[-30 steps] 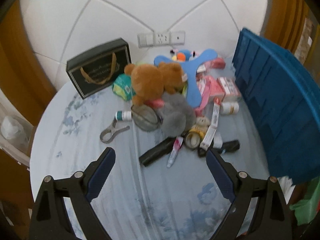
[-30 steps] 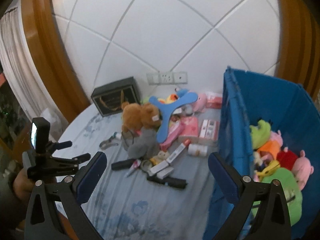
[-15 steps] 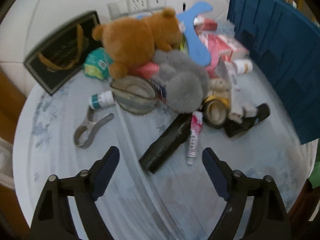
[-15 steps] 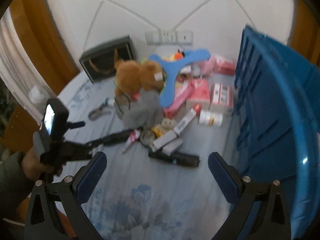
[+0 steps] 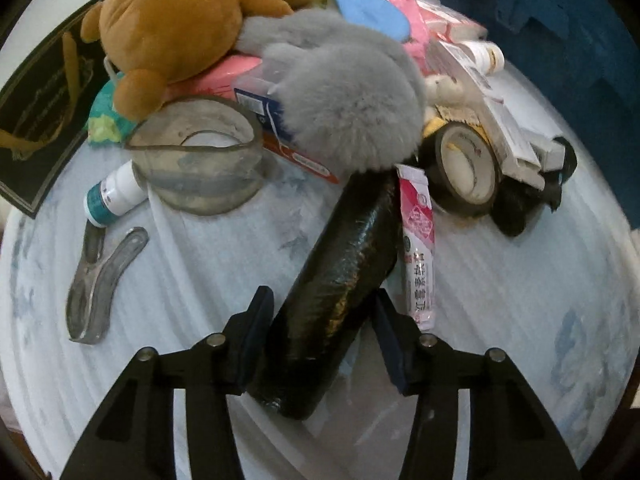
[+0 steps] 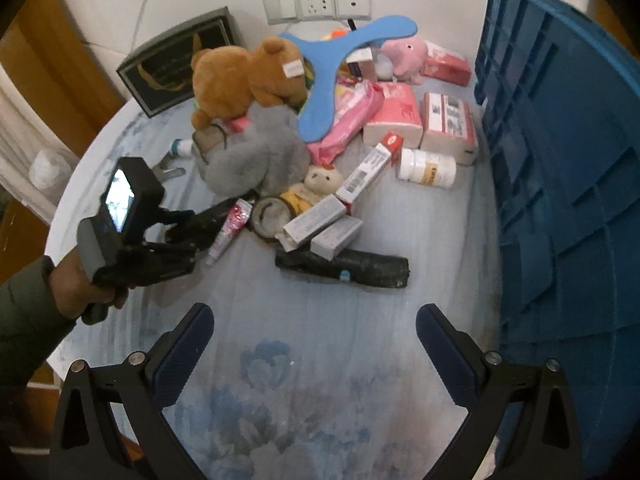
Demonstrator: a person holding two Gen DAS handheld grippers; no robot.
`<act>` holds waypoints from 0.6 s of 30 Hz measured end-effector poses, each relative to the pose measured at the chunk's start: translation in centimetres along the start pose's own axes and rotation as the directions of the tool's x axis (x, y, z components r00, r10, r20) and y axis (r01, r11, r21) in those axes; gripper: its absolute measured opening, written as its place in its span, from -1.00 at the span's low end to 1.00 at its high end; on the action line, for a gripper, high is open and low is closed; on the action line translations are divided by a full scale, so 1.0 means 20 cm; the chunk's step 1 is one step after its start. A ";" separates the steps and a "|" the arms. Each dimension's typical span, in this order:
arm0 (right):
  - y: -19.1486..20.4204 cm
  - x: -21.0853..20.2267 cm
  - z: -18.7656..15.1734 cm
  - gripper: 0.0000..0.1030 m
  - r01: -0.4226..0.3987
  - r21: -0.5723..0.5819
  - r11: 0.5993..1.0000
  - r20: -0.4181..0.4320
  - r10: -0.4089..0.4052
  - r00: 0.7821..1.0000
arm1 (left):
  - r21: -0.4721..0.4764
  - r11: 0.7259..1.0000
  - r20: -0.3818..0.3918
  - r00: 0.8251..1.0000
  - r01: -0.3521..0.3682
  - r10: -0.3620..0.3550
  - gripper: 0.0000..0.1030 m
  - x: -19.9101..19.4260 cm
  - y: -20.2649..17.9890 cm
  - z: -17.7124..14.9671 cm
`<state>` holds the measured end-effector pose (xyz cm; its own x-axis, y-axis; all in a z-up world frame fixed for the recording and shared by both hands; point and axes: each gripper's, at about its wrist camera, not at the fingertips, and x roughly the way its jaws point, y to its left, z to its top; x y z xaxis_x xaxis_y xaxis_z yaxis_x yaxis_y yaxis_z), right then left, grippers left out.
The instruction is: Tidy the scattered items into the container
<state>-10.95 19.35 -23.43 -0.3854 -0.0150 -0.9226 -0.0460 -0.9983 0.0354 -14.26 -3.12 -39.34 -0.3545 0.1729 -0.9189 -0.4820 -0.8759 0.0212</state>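
A black wrapped cylinder lies on the table between my left gripper's two fingers; the jaws straddle it, part closed, with small gaps at the pads. It also shows in the right wrist view beside the left gripper. A pink tube lies just right of it. My right gripper is open and empty above the table's front. The blue container stands at the right. A second black cylinder lies ahead of the right gripper.
A pile holds a brown teddy bear, grey plush, blue boomerang, tape roll, boxes, white bottle. A grey cup, metal clip and black bag lie left.
My left gripper has moved forward and down onto the black cylinder and its jaws have narrowed around it. My right gripper has tilted down toward the table.
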 end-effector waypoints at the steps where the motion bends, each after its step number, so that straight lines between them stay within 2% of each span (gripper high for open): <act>1: 0.00 0.03 0.00 0.99 -0.001 -0.007 1.000 -0.002 0.001 1.000 | -0.007 1.000 0.006 1.000 0.002 -0.002 -0.13 0.00 0.00 -0.01; 8: 0.01 0.32 0.03 0.96 0.041 -0.084 0.996 -0.029 -0.044 0.999 | -0.108 0.993 0.026 0.999 0.050 -0.048 -0.27 -0.08 0.00 -0.16; 10: 0.01 0.40 0.04 0.86 0.071 -0.122 0.990 -0.033 -0.076 0.997 | -0.152 0.986 0.032 0.998 0.063 -0.059 -0.29 -0.11 0.02 -0.23; 14: -0.01 0.58 0.06 0.66 0.105 -0.187 0.977 -0.055 -0.117 0.992 | -0.181 0.981 0.040 0.997 0.075 -0.068 -0.29 -0.17 0.04 -0.34; 17: -0.03 0.70 0.06 0.61 0.102 -0.217 0.971 -0.096 -0.125 0.988 | -0.203 0.976 0.040 0.997 0.079 -0.072 -0.29 -0.21 0.08 -0.39; 18: -0.03 0.72 0.06 0.60 0.111 -0.243 0.963 -0.085 -0.136 0.987 | -0.210 0.974 0.044 0.996 0.082 -0.074 -0.29 -0.23 0.09 -0.40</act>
<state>-17.55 19.72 -36.33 -0.2956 0.1159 -0.9482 0.1371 -0.9772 -0.1621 -6.95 -9.08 -38.21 -0.3525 0.2571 -0.8998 -0.3305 -0.9338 -0.1373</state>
